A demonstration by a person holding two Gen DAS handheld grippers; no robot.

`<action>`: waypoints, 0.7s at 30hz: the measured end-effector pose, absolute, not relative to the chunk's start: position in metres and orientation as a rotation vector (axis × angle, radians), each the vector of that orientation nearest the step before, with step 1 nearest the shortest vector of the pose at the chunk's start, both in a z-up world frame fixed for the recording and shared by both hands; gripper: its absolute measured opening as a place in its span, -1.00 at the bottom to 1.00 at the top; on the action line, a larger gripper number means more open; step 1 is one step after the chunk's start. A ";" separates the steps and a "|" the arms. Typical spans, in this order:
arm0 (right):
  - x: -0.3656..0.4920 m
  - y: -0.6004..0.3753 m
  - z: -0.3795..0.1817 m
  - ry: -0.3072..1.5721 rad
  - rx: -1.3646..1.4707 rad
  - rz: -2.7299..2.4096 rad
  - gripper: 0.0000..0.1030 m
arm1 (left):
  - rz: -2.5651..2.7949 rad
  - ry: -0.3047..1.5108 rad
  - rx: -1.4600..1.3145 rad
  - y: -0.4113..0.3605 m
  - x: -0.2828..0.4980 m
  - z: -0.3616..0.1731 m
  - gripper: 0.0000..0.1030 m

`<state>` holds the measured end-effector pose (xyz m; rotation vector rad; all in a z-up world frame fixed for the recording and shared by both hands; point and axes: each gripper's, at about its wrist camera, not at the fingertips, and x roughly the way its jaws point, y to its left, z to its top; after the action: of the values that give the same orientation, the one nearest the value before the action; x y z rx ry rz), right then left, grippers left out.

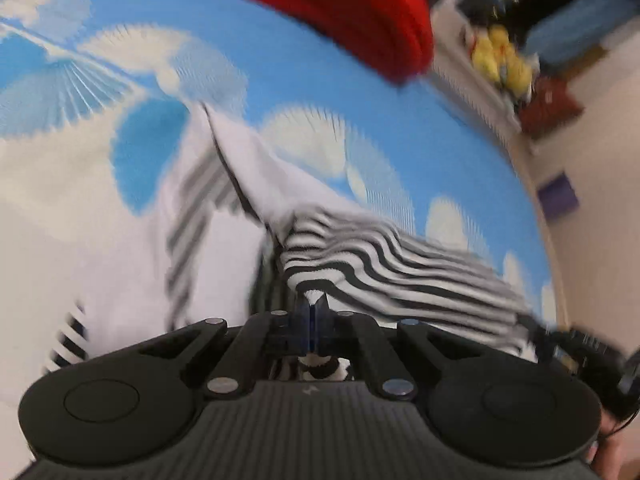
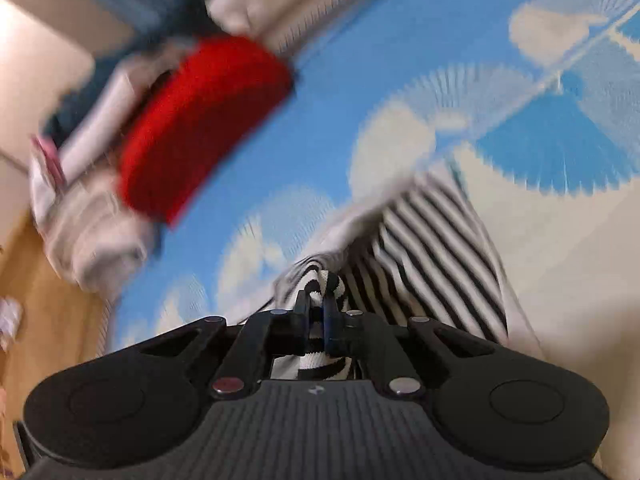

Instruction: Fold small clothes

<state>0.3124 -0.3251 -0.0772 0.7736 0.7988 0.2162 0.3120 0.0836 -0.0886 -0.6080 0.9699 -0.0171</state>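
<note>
A small black-and-white striped garment (image 1: 384,264) hangs stretched above a blue mat with white clouds (image 1: 280,80). My left gripper (image 1: 314,304) is shut on one edge of the garment, with cloth bunched between the fingers. My right gripper (image 2: 318,308) is shut on another edge of the same striped garment (image 2: 436,256). The white inner side of the cloth (image 1: 256,172) trails forward onto the mat. Both views are blurred by motion.
A folded red garment (image 1: 352,16) lies at the mat's far edge; it also shows in the right wrist view (image 2: 200,120) next to a pile of white and pale clothes (image 2: 92,216). Yellow toys (image 1: 500,60) and a wooden floor (image 2: 52,320) lie beyond the mat.
</note>
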 end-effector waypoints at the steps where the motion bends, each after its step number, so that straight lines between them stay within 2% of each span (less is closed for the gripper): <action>1: 0.312 -0.330 -0.077 0.784 0.792 0.189 -0.90 | 0.002 0.976 -0.607 0.088 0.312 -0.089 -0.97; 4: 0.320 -0.336 -0.104 0.924 0.838 0.096 -0.89 | 0.065 1.083 -0.593 0.091 0.314 -0.113 -0.92; 6: 0.326 -0.332 -0.131 1.093 0.801 0.027 -0.86 | 0.064 1.162 -0.571 0.089 0.318 -0.128 -0.65; 8: 0.328 -0.328 -0.144 1.185 0.750 -0.040 -0.43 | 0.054 1.141 -0.555 0.090 0.318 -0.124 -0.65; 10: 0.325 -0.327 -0.133 1.143 0.710 -0.082 -0.40 | 0.044 1.049 -0.521 0.087 0.315 -0.107 -0.65; 13: 0.321 -0.317 -0.094 0.930 0.601 -0.058 -0.40 | -0.042 0.939 -0.472 0.076 0.313 -0.088 -0.65; 16: 0.320 -0.299 -0.078 0.839 0.578 0.128 -0.35 | -0.114 0.968 -0.441 0.061 0.316 -0.100 -0.65; 18: 0.325 -0.292 -0.094 0.932 0.621 0.178 -0.32 | -0.071 1.082 -0.392 0.054 0.323 -0.127 -0.65; 20: 0.332 -0.284 -0.126 1.141 0.572 0.108 -0.32 | 0.029 1.232 -0.284 0.050 0.327 -0.154 -0.65; 21: 0.334 -0.283 -0.138 1.208 0.545 0.075 -0.32 | 0.057 1.249 -0.261 0.051 0.326 -0.155 -0.66</action>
<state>0.3341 -0.2827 -0.1383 0.5449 1.2078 0.0748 0.3260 0.0511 -0.1554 -0.2608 1.2489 0.0573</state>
